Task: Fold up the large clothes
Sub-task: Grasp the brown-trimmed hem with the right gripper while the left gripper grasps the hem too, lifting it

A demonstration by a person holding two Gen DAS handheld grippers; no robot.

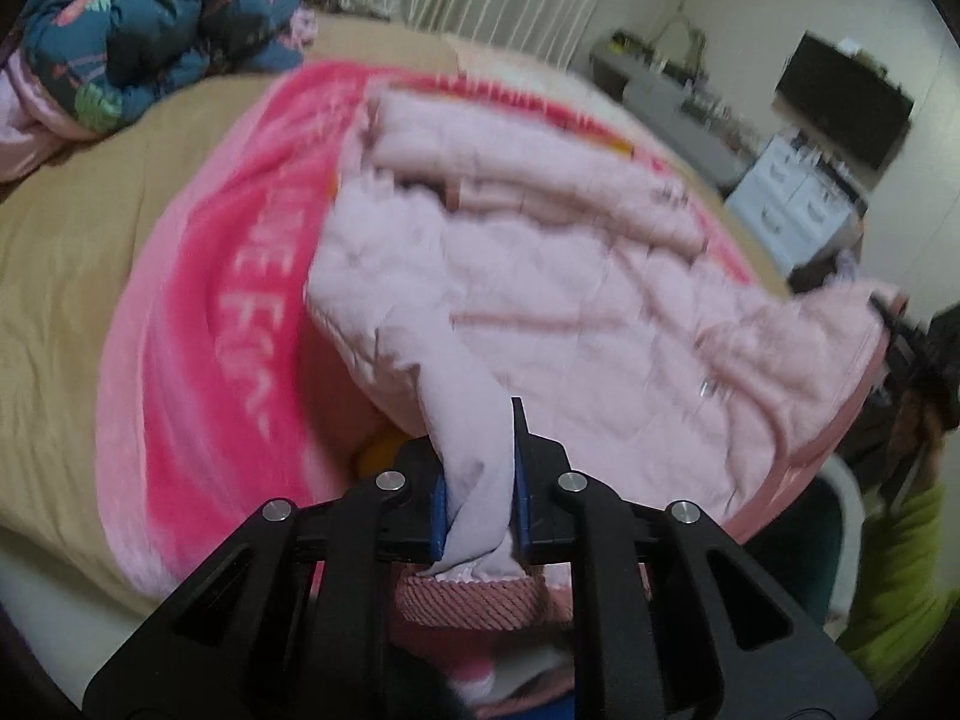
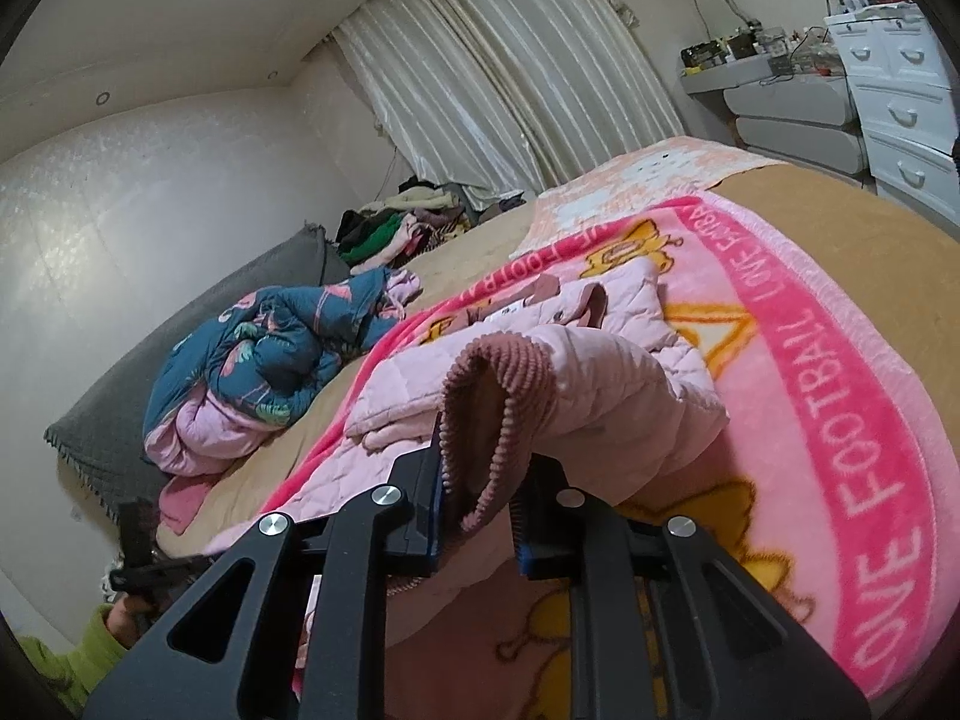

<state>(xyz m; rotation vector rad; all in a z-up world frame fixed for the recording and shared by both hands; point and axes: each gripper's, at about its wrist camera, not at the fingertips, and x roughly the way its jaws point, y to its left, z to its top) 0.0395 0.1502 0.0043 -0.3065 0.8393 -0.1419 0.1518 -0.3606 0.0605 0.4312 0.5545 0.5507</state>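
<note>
A pale pink quilted jacket (image 1: pixel 540 276) lies on a pink football blanket (image 1: pixel 228 312) on the bed. My left gripper (image 1: pixel 480 498) is shut on a fold of the jacket's pale lining, with a ribbed pink cuff (image 1: pixel 474 600) just below the jaws. My right gripper (image 2: pixel 480 516) is shut on the jacket's ribbed cuff (image 2: pixel 498 384) and holds the sleeve lifted off the blanket (image 2: pixel 840 420). The rest of the jacket (image 2: pixel 570 324) lies beyond it. The other gripper shows at the far right of the left wrist view (image 1: pixel 912 354).
A blue patterned quilt (image 2: pixel 264 354) is bunched at the bed's far left, also in the left wrist view (image 1: pixel 150 30). A clothes pile (image 2: pixel 408 222) lies near the curtains. White drawers (image 2: pixel 900 102) and a grey dresser (image 2: pixel 792 114) stand right. A grey headboard (image 2: pixel 180 348) lines the wall.
</note>
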